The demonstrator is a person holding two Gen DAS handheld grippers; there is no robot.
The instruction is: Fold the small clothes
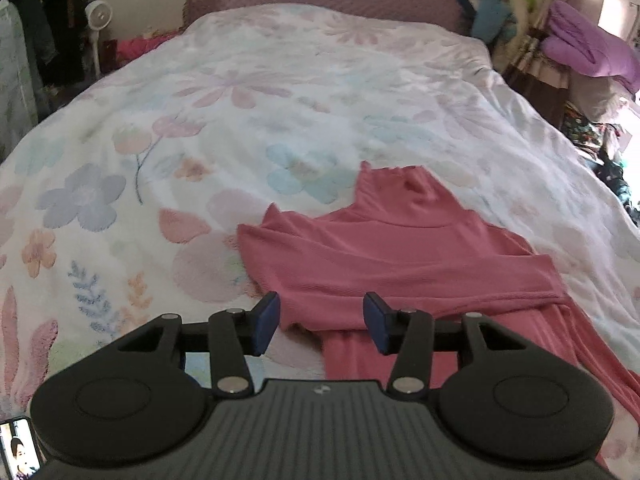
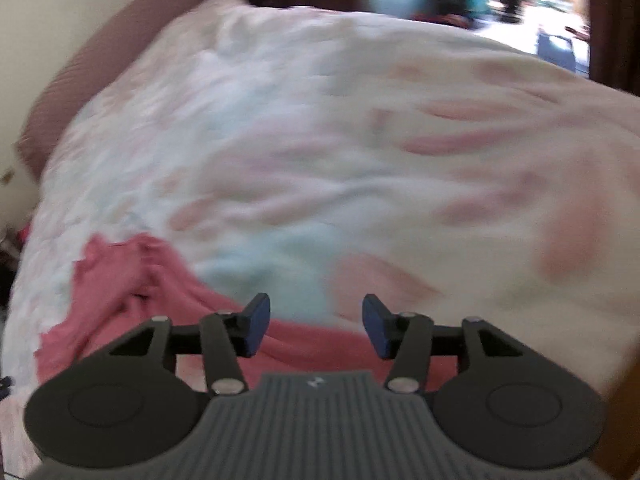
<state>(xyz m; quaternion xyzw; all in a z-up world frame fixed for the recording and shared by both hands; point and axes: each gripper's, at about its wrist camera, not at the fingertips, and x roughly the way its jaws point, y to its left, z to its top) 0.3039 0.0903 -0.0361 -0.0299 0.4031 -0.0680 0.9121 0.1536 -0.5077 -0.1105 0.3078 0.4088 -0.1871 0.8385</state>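
Left gripper: my jaws stand apart, nothing between the pads, hovering over the near edge of the top.
Right gripper: I see it parted too, holding nothing; view blurred.
Top: pink, lying part-folded on the quilt.
Quilt: floral, covering the bed.
Phone: at my lower left corner.

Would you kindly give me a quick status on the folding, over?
Left tongs open, empty. Right tongs open, empty. Pink top lies partly folded on the floral bedspread. Nothing in the way.
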